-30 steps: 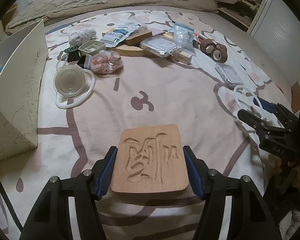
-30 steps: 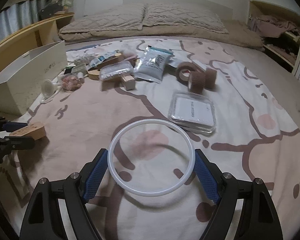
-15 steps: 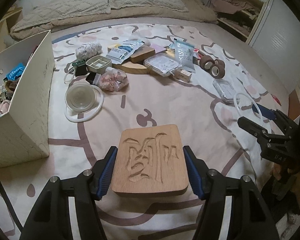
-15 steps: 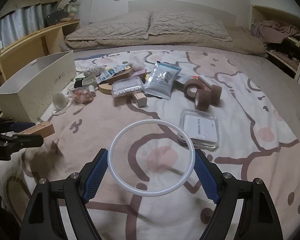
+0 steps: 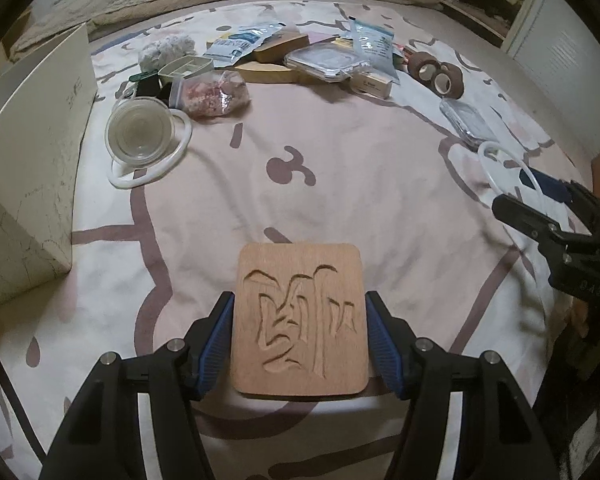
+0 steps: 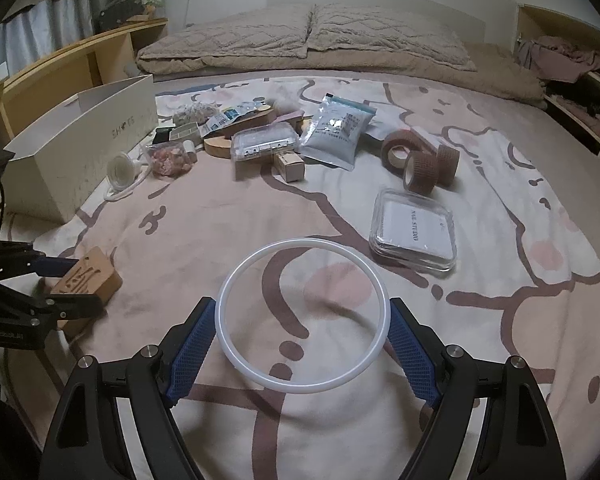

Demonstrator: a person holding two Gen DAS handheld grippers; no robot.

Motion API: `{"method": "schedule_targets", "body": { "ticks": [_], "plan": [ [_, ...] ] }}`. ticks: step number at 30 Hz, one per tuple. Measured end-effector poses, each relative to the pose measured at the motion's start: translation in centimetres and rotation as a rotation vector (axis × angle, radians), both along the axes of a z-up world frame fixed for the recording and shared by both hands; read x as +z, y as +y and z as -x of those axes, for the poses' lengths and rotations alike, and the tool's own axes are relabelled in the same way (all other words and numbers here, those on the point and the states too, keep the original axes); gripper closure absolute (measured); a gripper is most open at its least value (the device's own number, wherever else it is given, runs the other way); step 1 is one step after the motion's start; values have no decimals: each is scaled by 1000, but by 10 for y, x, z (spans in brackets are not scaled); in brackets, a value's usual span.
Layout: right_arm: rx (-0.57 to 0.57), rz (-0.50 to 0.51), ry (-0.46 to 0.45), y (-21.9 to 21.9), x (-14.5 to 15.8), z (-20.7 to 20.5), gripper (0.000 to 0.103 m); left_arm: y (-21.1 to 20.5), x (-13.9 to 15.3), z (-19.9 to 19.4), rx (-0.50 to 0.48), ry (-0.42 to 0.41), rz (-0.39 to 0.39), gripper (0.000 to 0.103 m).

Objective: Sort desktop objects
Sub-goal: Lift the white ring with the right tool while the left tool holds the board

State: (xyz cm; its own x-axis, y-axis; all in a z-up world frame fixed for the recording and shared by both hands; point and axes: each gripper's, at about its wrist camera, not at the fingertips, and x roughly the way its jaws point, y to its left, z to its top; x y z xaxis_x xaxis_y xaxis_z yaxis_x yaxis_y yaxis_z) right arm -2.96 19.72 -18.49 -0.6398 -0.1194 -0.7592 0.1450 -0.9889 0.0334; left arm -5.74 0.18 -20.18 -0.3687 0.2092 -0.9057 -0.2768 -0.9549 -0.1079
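Left to right we list: white box [image 5: 32,184] at far left, our left gripper [image 5: 300,344] pinching the carved wood block [image 5: 300,320] above the bedspread [image 5: 340,168], our right gripper [image 6: 302,340] clamping the white ring [image 6: 302,316] edgewise, clear case [image 6: 414,236] just beyond.

We see a carved wooden block [image 5: 302,320] (rounded corners) clamped flat between blue pads, and a white ring [image 6: 303,316] gripped likewise above the bedspread

The left gripper [image 5: 300,330], clamped on the carved wooden block [image 5: 300,320], rose half a second ago and has now come back down toward the bedspread [image 5: 340,152].
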Motion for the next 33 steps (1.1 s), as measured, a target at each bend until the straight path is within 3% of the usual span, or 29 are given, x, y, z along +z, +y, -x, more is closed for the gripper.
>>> {"method": "schedule_targets", "body": {
  "ticks": [5,15,20,25,30,33],
  "plan": [
    [-2,6,-7,1,-2,1,19,-7,-3,4,51,-38,-52,38],
    [8,-1,-16,0,-5,2,19,4,-6,0,107,-24,44,36],
    [8,0,-17,0,-6,2,19,0,-6,0,184,-66,41,35],
    [14,-2,-24,-3,-8,1,19,1,-7,2,212,-83,34,25],
    [14,-7,-23,-3,-9,0,19,4,-7,0,234,-83,66,25],
    [12,-5,-23,-3,-10,0,19,3,-7,0,246,-79,79,32]
  ]
}}
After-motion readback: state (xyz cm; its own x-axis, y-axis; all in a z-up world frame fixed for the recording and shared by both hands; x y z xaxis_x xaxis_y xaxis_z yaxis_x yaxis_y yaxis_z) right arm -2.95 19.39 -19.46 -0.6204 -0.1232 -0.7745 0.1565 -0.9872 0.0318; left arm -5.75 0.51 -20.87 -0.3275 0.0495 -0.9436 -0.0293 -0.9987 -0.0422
